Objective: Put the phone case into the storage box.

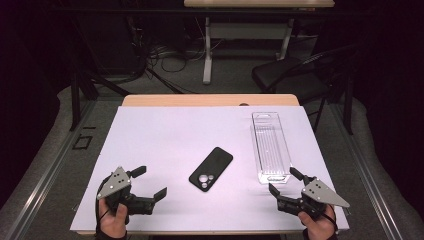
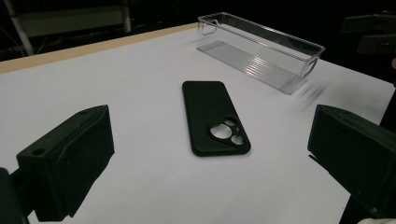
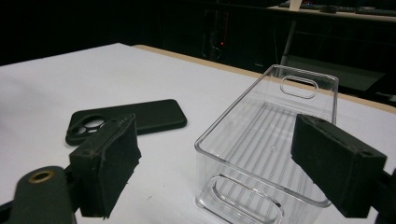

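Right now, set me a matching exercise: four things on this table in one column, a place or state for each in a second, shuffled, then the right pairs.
Things:
1. phone case
2. clear bin
3. left gripper
4. right gripper

Places or states:
A. open, just in front of the bin's near end
B. lies flat, camera cut-outs up, mid-sheet
C. open, at the near left of the white sheet
D. empty, lengthwise along the sheet's right side

Pairs: 1-B, 2-D, 3-C, 4-A
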The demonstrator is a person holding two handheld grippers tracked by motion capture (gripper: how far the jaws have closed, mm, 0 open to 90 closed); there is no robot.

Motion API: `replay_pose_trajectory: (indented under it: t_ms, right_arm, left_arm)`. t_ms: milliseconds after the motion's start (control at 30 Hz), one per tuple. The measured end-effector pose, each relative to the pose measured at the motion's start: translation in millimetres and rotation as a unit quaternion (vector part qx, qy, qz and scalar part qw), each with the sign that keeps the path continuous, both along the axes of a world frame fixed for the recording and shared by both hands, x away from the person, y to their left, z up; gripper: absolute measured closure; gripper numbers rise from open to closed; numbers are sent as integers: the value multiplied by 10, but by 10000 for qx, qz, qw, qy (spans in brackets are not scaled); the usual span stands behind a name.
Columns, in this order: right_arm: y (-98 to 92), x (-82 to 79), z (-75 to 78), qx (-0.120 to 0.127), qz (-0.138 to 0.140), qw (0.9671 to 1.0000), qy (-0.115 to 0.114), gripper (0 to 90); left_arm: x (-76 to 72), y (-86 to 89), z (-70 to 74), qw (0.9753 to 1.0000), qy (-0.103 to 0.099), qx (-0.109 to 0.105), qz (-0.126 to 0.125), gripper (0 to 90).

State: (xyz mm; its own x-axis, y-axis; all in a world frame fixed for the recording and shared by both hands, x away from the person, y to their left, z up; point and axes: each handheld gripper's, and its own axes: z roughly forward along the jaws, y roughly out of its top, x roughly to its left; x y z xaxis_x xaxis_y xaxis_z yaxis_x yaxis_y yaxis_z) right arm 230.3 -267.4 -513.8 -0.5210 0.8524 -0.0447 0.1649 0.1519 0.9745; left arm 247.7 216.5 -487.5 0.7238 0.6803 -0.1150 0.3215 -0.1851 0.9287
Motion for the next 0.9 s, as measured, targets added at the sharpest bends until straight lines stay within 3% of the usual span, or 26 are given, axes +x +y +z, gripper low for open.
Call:
replay_pose_trajectory:
  t_ms: [100, 267, 333, 600, 700, 900]
  right_arm:
    - [21, 10, -16, -56, 6, 10000, 70, 146]
    - [38, 30, -11, -148, 213, 9980, 574, 149]
    - [37, 39, 3, -226, 425, 9960, 757, 148]
    - [39, 85, -66, -120, 510, 9928, 1073, 143]
    - [40, 109, -79, -98, 518, 9926, 1094, 143]
    - [74, 105, -75, -200, 523, 9928, 1056, 144]
  left_arm:
    - [11, -24, -14, 9999, 96, 58, -27, 4]
    - [16, -82, -61, 9993, 245, 252, -111, 4]
    - [25, -102, -75, 9989, 318, 293, -159, 4]
    - [64, -92, -126, 9978, 580, 311, -24, 4]
    - [71, -72, -141, 9970, 712, 314, 46, 4]
    - [108, -66, -128, 9954, 944, 98, 100, 4]
